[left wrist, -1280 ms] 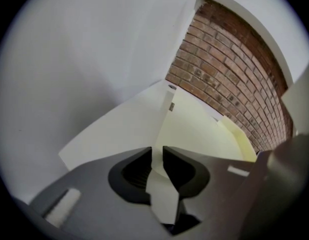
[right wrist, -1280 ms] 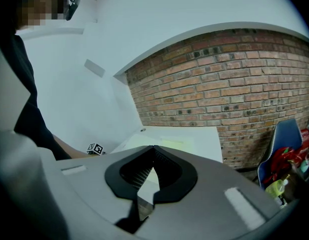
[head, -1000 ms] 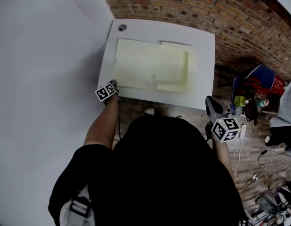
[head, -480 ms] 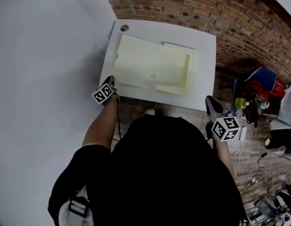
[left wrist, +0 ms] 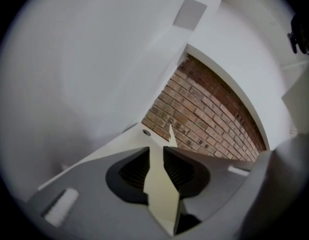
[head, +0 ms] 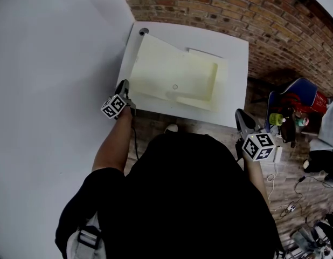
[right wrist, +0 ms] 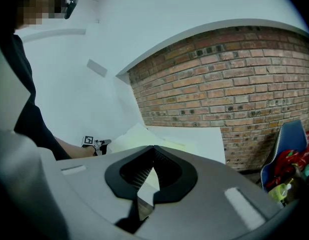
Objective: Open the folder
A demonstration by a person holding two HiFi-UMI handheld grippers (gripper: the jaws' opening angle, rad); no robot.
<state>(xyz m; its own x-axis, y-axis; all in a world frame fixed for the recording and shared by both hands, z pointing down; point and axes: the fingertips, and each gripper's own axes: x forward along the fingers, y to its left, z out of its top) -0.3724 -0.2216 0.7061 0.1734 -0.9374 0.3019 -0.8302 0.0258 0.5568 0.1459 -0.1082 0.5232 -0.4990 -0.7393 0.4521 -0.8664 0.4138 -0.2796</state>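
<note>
At the table's left edge, the left gripper (head: 125, 86) pinches the near left corner of the cover of the cream folder (head: 177, 72), which lies across the white table (head: 234, 45) with its left side raised. The cover looks like light, thin card that bends easily, so an edge or corner hold suits it. Off the table at right, the right gripper (head: 241, 115) hangs empty, jaws pressed together. Whatever lies under the cover is hidden

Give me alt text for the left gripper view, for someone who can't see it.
The left claw is shut on the edge of a pale yellow folder cover, held above a white table. A brick wall stands beyond.
</note>
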